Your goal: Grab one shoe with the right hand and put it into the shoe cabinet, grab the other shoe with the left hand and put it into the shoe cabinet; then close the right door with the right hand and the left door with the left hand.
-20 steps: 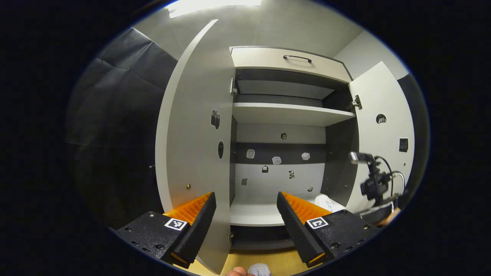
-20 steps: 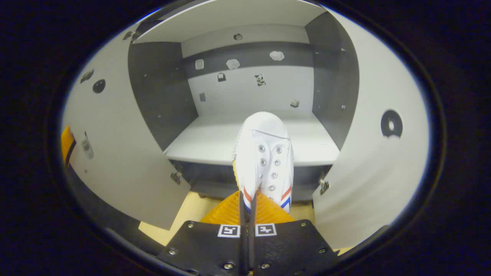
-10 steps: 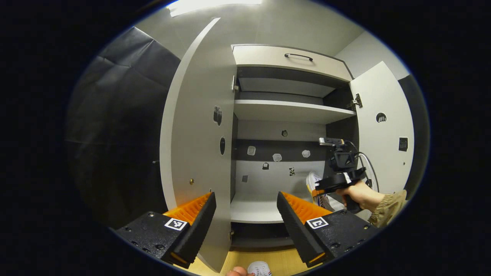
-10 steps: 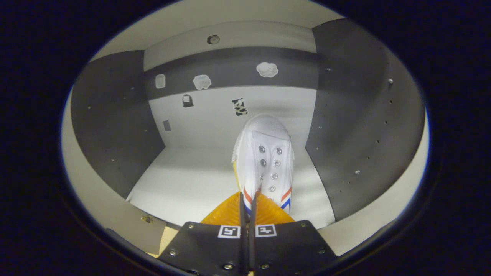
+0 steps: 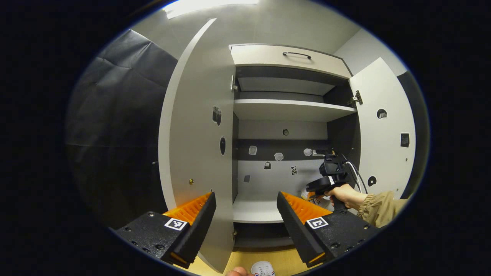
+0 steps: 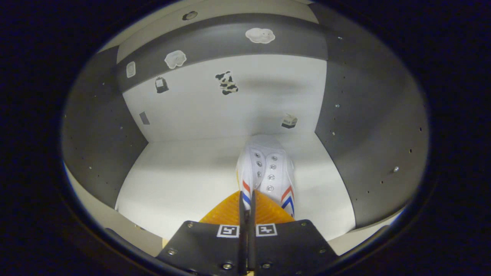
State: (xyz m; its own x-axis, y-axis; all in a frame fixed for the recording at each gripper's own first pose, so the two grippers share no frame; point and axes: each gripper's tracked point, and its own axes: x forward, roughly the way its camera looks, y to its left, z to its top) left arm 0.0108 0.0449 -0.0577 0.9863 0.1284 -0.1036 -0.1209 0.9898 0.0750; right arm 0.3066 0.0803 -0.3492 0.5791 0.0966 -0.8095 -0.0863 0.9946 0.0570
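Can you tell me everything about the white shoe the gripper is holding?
The shoe is a white canvas-looking sneaker with silver eyelets, no laces visible, and red and blue stripes on its sides. The right gripper is shut on its heel end, so its rounded toe points at the back wall. It is inside the cabinet, low over the white shelf, near the dark right wall. Whether it touches the shelf cannot be told.

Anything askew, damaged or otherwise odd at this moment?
Nothing stands out. The right gripper holds the white shoe straight and low over the cabinet's bottom shelf; both doors stand open, and the other shoe waits on the floor below the open left gripper.
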